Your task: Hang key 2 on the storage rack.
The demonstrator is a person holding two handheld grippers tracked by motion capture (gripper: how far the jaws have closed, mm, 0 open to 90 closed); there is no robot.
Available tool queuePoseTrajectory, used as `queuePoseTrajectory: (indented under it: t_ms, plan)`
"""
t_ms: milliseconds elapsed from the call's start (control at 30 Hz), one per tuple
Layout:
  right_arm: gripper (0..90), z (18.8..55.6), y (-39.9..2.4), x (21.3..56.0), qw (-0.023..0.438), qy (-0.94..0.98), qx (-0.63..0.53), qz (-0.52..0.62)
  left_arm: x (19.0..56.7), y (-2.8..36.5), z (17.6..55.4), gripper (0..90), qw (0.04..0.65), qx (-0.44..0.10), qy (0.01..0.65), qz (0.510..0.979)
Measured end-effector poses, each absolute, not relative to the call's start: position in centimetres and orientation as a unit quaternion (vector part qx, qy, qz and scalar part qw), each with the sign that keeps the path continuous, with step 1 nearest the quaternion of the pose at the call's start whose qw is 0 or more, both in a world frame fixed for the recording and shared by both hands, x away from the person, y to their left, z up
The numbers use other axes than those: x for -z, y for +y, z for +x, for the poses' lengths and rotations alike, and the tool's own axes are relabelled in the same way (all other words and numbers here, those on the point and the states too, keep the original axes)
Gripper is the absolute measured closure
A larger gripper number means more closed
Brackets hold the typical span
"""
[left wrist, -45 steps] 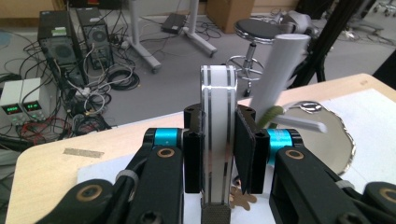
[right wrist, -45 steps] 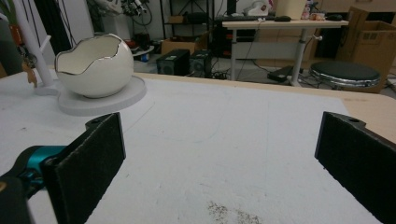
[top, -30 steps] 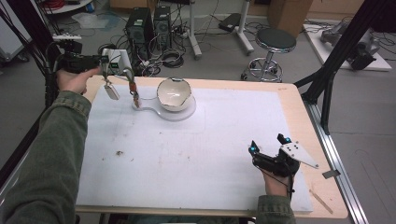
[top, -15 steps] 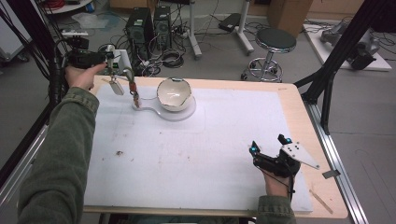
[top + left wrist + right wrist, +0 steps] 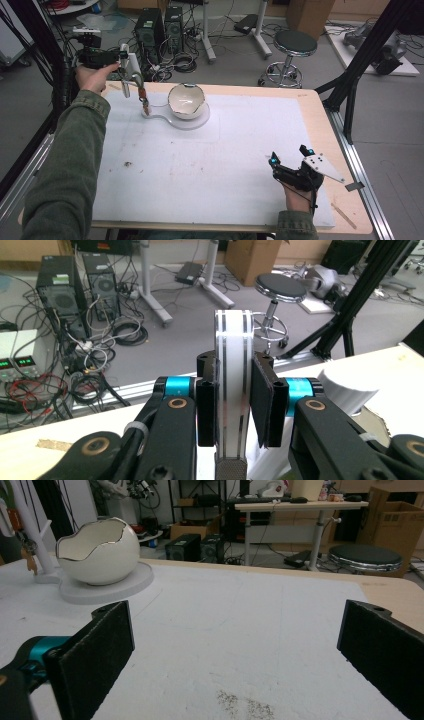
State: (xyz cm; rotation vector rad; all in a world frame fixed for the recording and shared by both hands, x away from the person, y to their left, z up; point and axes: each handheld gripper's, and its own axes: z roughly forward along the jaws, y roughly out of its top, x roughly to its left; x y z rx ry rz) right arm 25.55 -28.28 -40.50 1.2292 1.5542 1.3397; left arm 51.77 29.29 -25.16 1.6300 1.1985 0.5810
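A white eggshell-shaped bowl (image 5: 186,100) (image 5: 97,552) sits on a flat white base (image 5: 197,122) (image 5: 130,582) at the far left of the table. Left of the bowl a thin post (image 5: 35,540) rises from the base, with a small brown piece (image 5: 143,99) hanging beside it. My left gripper (image 5: 125,62) (image 5: 235,400) is above the table's far left corner. It is shut on a flat white bar with silver stripes (image 5: 232,365) (image 5: 132,67). My right gripper (image 5: 289,155) (image 5: 235,650) rests near the front right of the white mat, open, with nothing between its pads.
A white mat (image 5: 225,165) covers most of the wooden table, with a small dirt speck (image 5: 127,163). A wooden stick (image 5: 345,215) lies at the front right edge. Beyond the table are computer towers (image 5: 155,30), a stool (image 5: 295,45) and a black frame strut (image 5: 350,90).
My left hand has shifted a little farther away and to the right, keeping the white bar in its jaws. The right hand has stayed put.
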Motion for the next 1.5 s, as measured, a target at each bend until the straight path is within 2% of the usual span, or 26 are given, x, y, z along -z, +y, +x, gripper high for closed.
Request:
queuePoseTrajectory:
  t_ms: [200, 600, 767, 900, 1133, 1233, 1333, 1500]
  plan:
    - [0.4, 25.7, -28.3, 40.5, 0.370, 0.606, -0.521, 0.474, 25.4, 28.9, 51.6, 74.5, 0.492, -0.238, 0.500, 0.672]
    - [0.4, 25.6, -28.2, 40.5, 0.369, 0.605, -0.521, 0.476, 27.9, 29.8, 50.9, 74.4, 0.510, -0.203, 0.521, 0.654]
    - [0.4, 25.7, -28.2, 40.5, 0.368, 0.606, -0.520, 0.476, 28.0, 29.7, 50.6, 73.6, 0.496, -0.197, 0.523, 0.665]
    - [0.4, 25.7, -28.2, 40.5, 0.371, 0.607, -0.520, 0.474, 27.6, 29.6, 50.3, 60.8, 0.485, -0.212, 0.539, 0.656]
    - [0.4, 25.6, -28.2, 40.5, 0.369, 0.605, -0.521, 0.476, 27.3, 29.9, 49.7, 41.0, 0.479, -0.204, 0.541, 0.660]
    - [0.4, 25.7, -28.2, 40.5, 0.369, 0.605, -0.521, 0.476, 27.4, 30.5, 49.2, 39.3, 0.503, -0.185, 0.539, 0.650]
    - [0.4, 25.7, -28.2, 40.5, 0.371, 0.607, -0.520, 0.474, 27.7, 30.8, 48.8, 37.4, 0.497, -0.188, 0.536, 0.656]
    - [0.4, 25.7, -28.1, 40.5, 0.368, 0.607, -0.521, 0.475, 28.0, 31.1, 48.1, 27.5, 0.489, -0.189, 0.536, 0.662]
